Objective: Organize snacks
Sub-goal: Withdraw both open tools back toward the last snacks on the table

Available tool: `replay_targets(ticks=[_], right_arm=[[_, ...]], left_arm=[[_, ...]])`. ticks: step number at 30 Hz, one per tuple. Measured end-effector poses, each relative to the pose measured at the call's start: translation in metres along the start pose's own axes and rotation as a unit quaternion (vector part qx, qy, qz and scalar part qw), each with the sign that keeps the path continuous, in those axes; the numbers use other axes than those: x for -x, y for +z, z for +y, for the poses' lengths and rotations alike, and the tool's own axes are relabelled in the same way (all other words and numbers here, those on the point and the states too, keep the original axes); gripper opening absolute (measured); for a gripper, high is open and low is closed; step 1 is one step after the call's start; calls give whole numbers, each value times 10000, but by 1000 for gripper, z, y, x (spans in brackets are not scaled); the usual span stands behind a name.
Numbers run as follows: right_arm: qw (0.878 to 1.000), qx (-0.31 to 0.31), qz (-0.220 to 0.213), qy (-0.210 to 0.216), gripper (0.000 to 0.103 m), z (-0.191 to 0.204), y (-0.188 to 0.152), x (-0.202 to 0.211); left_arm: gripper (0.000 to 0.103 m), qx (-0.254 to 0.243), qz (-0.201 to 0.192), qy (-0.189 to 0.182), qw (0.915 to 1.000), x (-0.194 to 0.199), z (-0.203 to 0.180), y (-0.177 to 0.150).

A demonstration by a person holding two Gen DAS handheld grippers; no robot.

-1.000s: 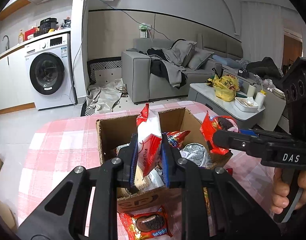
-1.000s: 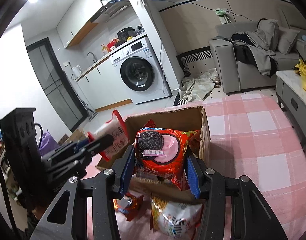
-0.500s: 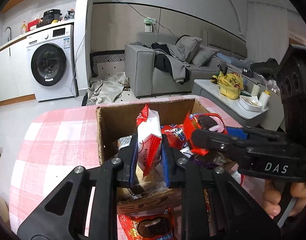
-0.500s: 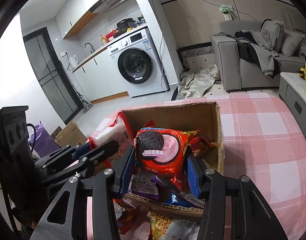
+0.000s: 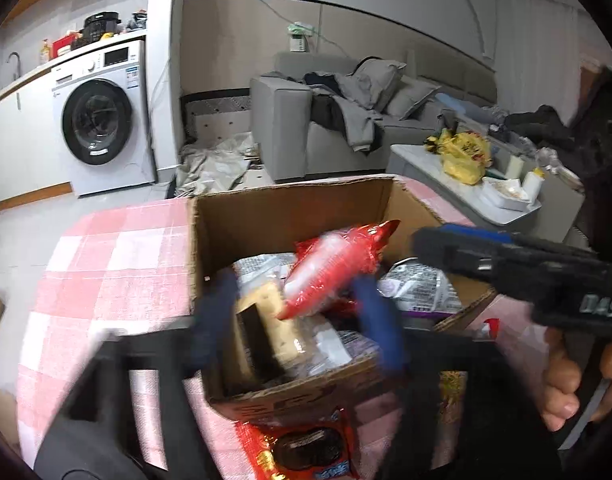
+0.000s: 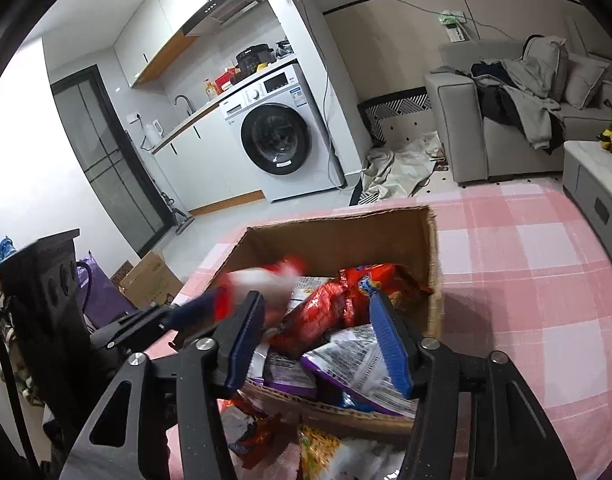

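this is looking like a lived-in home, an open-plan flat. a washing machine [image 6: 282,136] is sitting under a kitchen counter [image 6: 186,122] with a sink tap [image 6: 182,101] and a kettle [image 6: 152,131], and a range hood [image 6: 230,8] is hanging above. a grey sofa [image 5: 306,128] is wearing a pile of clothes [image 5: 345,108], and a pink checked tablecloth [image 6: 525,264] is covering the worktop.

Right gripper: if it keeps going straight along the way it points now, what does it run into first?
Probably the red cookie packet, lying loose between the open jaws of the right gripper on the pile in the cardboard box. Depth is unclear.
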State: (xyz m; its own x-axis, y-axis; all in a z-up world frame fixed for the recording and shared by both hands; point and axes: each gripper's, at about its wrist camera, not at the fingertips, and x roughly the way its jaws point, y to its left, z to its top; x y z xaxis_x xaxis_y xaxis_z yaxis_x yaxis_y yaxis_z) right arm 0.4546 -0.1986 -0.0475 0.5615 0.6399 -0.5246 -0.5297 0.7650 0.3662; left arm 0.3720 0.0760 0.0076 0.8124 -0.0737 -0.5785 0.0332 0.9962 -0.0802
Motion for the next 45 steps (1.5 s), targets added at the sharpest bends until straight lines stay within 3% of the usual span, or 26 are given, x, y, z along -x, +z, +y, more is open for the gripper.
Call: replay_targets(ticks=[2, 3, 4, 5, 15, 24, 30, 45], right_arm=[[10000, 54, -72, -12, 82, -1, -3, 12], [9999, 70, -82, -49, 95, -2, -4, 18], [9999, 72, -91, -107, 101, -3, -5, 23], [9998, 69, -99, -133, 101, -5, -6, 28], [9992, 162, -11, -368, 103, -10, -28, 63], [9985, 257, 234, -430, 103, -6, -59, 71], [9977, 317, 378, -472, 103, -3, -75, 63], [9958, 331, 671, -536, 103, -8, -93, 38]], left_arm=[[87, 24, -116, -137, 9998, 8, 0, 0], [88, 27, -134, -153, 9998, 14, -1, 1], [95, 25, -143, -133, 9998, 19, -1, 0], [103, 24, -154, -73, 9999, 23, -1, -2], [103, 205, -184, 59, 9996, 80, 4, -30], [103, 335, -111, 306, 9989, 117, 13, -78], [103, 377, 4, 339, 9987, 111, 17, -97], [103, 348, 186, 406, 9984, 83, 12, -107]])
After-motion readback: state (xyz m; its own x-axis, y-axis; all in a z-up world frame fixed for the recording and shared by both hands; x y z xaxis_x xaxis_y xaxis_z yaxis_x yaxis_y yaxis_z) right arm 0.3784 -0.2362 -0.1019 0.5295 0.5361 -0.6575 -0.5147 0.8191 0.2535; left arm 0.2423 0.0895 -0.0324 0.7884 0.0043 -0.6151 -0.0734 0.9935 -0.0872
